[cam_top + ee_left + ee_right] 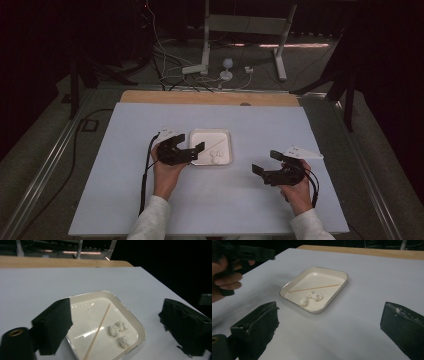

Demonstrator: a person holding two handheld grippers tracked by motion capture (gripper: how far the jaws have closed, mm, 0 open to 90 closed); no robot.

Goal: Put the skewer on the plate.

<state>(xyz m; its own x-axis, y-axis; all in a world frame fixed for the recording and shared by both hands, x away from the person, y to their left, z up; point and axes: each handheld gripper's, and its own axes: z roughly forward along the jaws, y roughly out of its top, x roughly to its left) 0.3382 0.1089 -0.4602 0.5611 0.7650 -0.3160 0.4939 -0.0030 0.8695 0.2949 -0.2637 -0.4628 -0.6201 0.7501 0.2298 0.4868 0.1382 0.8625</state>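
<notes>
Dark room beyond, cables and white stand legs on the floor past the far edge; in front, a pale table top (150, 200) with a wooden strip along its far side; near the middle, a shallow white tray (227, 134).

Inside the tray, a thin wooden stick (98, 331) lying flat on the floor of it, free of any grip; beside it, touching nothing but the tray, a few small white lumps (118, 333) clustered toward one corner. Long axis of the stick running corner to corner, a clean diagonal across the tray; seen from the left gripper view, slanting from the near left up toward the far right; no telling one end from the other, both plain.

Left gripper (192, 150) hanging just over the tray's left rim, jaws spread wide with nothing between them; released, plainly, with the stick lying in the tray just under the gap. Judging by that, a drop-off into the tray, kept over the rim so the stick lands inside and not on the table.

Right gripper (267, 162) held well off to the right, low over bare table top, jaws parted and empty too; white specks on one pad (398, 311); likely parked there to stay clear of the left hand's work, aimed at the tray all the same.
</notes>
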